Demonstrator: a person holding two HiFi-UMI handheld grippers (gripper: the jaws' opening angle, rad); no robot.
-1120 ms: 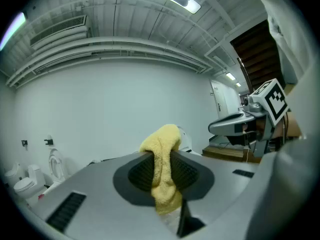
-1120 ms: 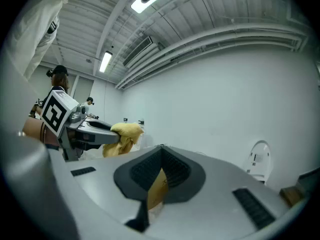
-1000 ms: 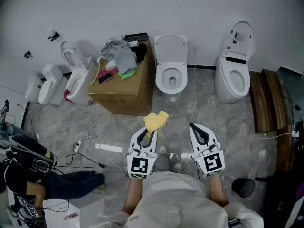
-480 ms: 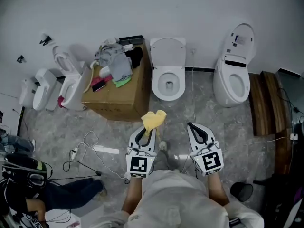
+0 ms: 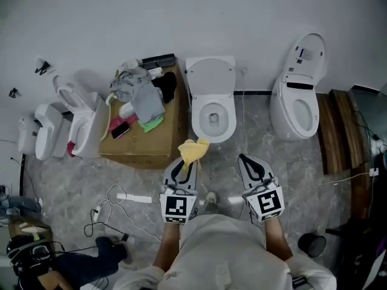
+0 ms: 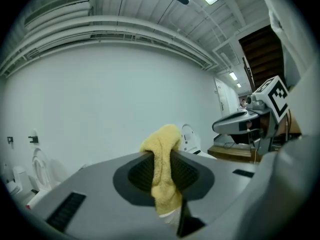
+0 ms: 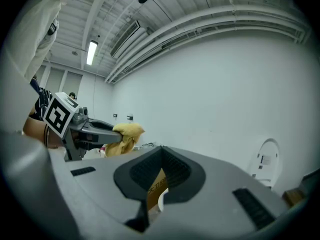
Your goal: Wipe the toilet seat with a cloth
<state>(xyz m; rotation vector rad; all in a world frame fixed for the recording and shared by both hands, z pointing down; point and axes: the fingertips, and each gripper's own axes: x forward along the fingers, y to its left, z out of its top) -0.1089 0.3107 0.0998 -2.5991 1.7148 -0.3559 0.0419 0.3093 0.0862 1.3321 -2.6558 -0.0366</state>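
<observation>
The left hand-held gripper [image 5: 186,165] is clamping a yellow cloth [image 5: 194,150] between its jaws. The cloth is bunching out past the jaw tips. It is hanging above the floor [image 5: 296,162], near the front of the toilet seat [image 5: 198,122]. The right hand-held gripper [image 5: 250,164] is holding nothing, and its jaws are closed together. The toilet is standing at the far edge of the floor, against the wall, with its lid [image 5: 210,77] raised.

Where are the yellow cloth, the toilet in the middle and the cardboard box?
yellow cloth [image 5: 195,151], head view, its bunched middle.
middle toilet [image 5: 210,77], head view, its raised lid.
cardboard box [image 5: 148,147], head view, bare top near front.
</observation>
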